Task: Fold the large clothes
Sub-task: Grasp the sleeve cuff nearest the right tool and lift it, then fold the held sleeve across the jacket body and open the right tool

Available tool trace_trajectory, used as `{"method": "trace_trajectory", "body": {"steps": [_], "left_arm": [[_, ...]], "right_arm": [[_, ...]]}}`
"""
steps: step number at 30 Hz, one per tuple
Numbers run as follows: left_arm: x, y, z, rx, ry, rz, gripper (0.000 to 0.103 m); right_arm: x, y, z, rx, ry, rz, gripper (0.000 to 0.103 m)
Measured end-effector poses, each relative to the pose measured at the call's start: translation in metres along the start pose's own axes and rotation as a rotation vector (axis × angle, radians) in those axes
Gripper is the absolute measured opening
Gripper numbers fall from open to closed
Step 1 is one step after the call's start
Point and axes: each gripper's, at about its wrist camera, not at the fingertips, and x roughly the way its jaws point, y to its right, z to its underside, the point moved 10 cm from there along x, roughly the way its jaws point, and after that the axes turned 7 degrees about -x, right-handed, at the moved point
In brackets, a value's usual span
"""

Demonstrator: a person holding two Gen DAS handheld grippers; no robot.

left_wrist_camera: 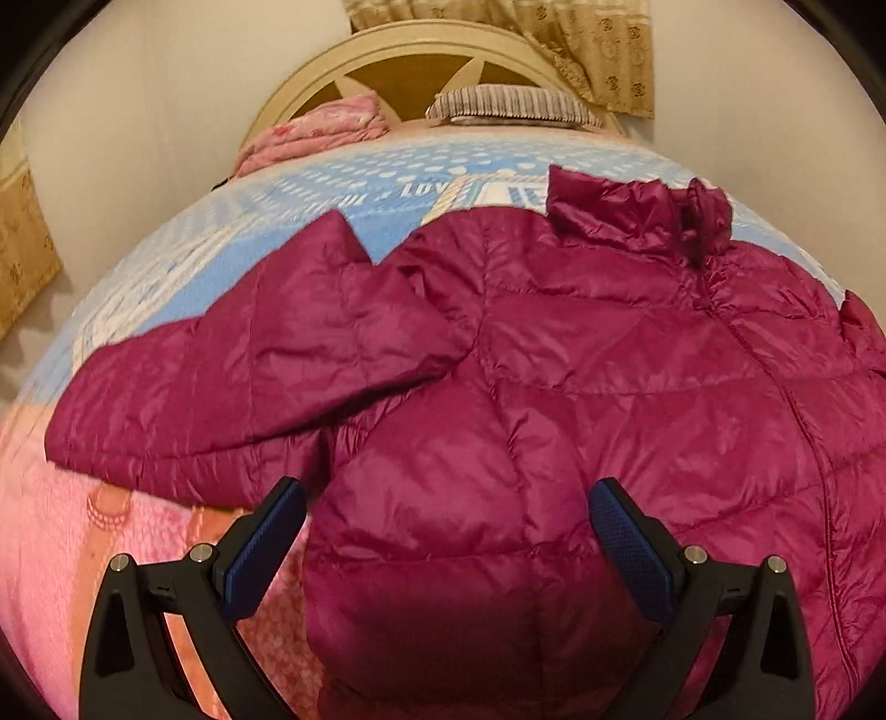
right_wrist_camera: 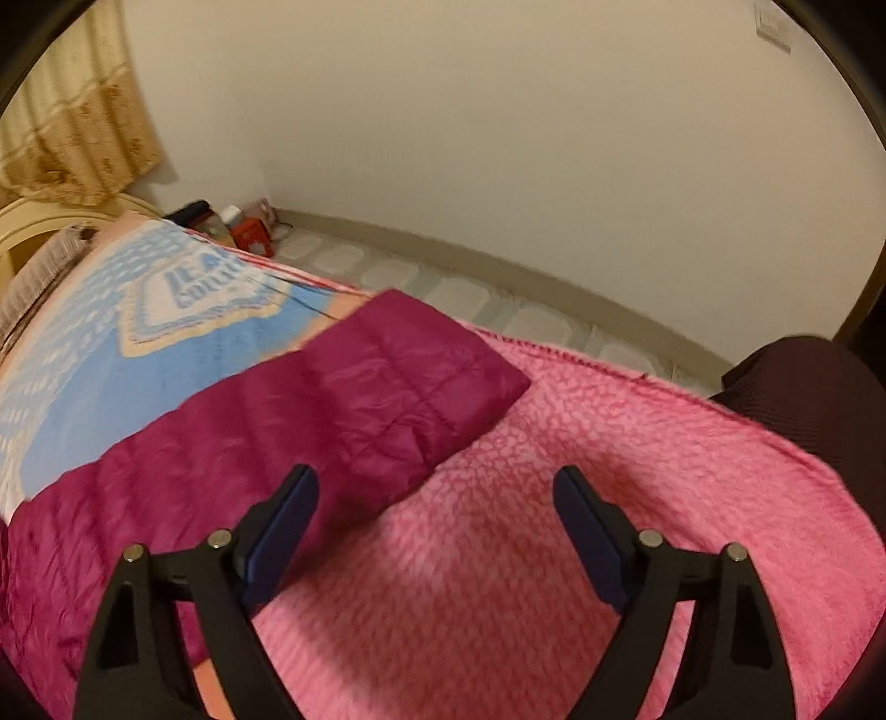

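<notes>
Grippers (left_wrist_camera: 447,523) (right_wrist_camera: 436,512) gape wide over jacket (left_wrist_camera: 554,360).

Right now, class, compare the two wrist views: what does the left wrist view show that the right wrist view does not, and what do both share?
Only the left wrist view shows the jacket's collar, its folded-in sleeve, the striped pillow and the folded pink blanket by the headboard.

Only the right wrist view shows the outstretched sleeve lying on the pink fleece blanket, the tiled floor and the red box in the corner.

Both show the maroon puffer jacket, the blue patterned bedcover, the curtain, and an open gripper: left gripper, right gripper.
</notes>
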Motion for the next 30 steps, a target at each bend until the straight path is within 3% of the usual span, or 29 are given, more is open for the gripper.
{"method": "trace_trajectory", "body": {"steps": [4, 7, 9, 11, 13, 18, 21, 26, 30], "left_arm": [[-0.005, -0.007, 0.007, -0.024, 0.004, -0.057, 0.102], [-0.002, -0.010, 0.009, -0.040, -0.010, -0.061, 0.102], [0.001, -0.011, 0.011, -0.056, -0.026, -0.045, 0.102], [0.001, -0.013, 0.012, -0.066, -0.032, -0.040, 0.102], [0.002, -0.013, 0.012, -0.062, -0.033, -0.045, 0.102], [0.002, -0.010, 0.011, -0.051, -0.032, -0.058, 0.102], [0.003, -0.008, 0.011, -0.055, -0.033, -0.053, 0.102], [0.002, -0.009, 0.010, -0.063, -0.029, -0.044, 0.102], [-0.002, -0.013, 0.009, -0.070, -0.018, -0.046, 0.102]], "right_arm": [[0.029, -0.006, 0.009, 0.120, -0.092, -0.092, 0.076], [0.040, -0.013, 0.005, 0.085, -0.078, -0.037, 0.075], [0.044, -0.013, 0.002, 0.050, -0.061, -0.012, 0.060], [0.041, -0.014, 0.000, 0.037, -0.042, -0.015, 0.030], [0.034, -0.019, -0.002, 0.000, -0.029, -0.027, 0.012], [0.003, -0.023, -0.013, -0.072, 0.087, -0.014, 0.009], [-0.039, -0.035, -0.021, -0.139, 0.179, -0.034, 0.008], [-0.125, -0.085, -0.029, -0.312, 0.369, -0.098, 0.008], [-0.200, -0.141, 0.005, -0.497, 0.466, -0.194, 0.008]]}}
